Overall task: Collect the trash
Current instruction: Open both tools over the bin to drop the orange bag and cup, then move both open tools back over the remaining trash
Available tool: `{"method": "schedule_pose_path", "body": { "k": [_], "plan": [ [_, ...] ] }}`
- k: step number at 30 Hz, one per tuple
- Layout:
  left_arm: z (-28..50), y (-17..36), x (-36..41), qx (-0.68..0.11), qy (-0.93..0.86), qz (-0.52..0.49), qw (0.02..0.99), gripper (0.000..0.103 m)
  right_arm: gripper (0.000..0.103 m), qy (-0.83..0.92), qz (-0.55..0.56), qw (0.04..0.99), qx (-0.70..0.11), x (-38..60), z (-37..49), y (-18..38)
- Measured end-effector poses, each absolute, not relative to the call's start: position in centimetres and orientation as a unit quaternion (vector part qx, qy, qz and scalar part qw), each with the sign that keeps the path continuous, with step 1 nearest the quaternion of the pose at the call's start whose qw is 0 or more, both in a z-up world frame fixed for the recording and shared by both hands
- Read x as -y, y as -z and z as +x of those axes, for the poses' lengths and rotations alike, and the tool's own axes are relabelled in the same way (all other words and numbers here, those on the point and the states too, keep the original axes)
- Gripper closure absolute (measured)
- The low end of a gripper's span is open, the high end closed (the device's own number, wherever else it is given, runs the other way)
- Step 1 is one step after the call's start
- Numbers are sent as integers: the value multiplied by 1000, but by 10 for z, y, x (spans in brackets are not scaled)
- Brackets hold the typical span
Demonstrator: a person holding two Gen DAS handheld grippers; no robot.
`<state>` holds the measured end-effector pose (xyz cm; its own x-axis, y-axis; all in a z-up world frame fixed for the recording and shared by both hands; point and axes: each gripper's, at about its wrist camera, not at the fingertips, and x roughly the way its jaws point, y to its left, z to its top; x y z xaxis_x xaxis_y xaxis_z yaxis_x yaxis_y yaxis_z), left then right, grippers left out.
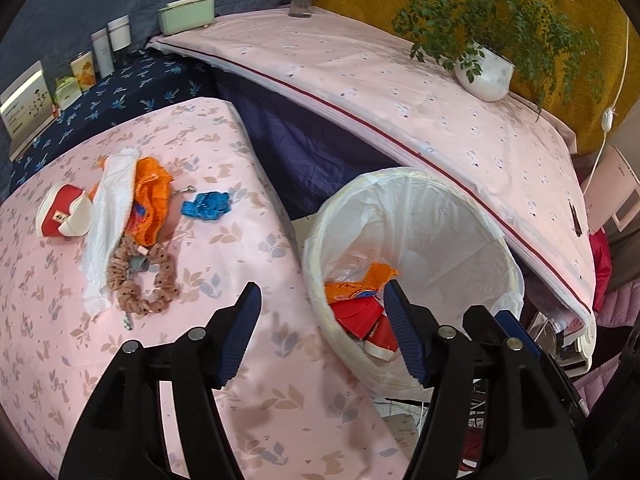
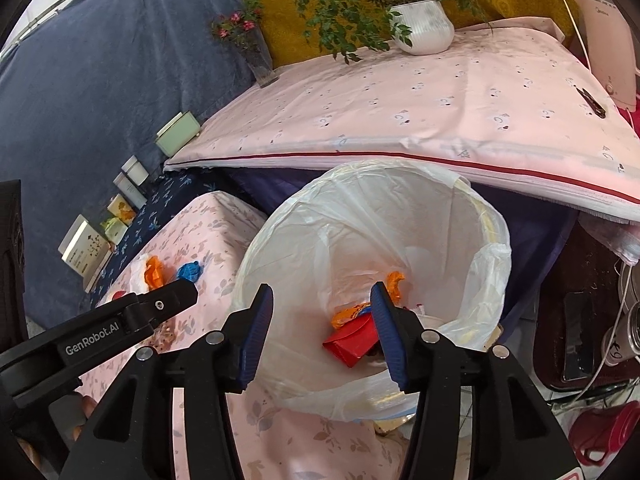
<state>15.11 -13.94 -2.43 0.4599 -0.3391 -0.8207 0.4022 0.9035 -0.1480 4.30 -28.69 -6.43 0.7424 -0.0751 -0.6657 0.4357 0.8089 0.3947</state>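
Over the lined bin point(image 2: 400, 216), both grippers' fingers point(image 2: 256, 336) gape empty.

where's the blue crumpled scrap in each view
Left wrist: the blue crumpled scrap lies left of centre on the pink leaf-print cloth, just right of the orange bag.
Right wrist: the same scrap is small at middle left, just above the tip of the other gripper's black arm.
Shared landmark: the white-lined bin, right of the scrap in both.
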Motion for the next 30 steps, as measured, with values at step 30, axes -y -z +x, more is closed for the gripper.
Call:
{"method": "schedule_pose_path", "body": {
  "k": [30],
  "plan": [
    [181,40,-38,-473,69,-43,877,41,53,42,183,907,-377,149,100,58]
  ]
}}
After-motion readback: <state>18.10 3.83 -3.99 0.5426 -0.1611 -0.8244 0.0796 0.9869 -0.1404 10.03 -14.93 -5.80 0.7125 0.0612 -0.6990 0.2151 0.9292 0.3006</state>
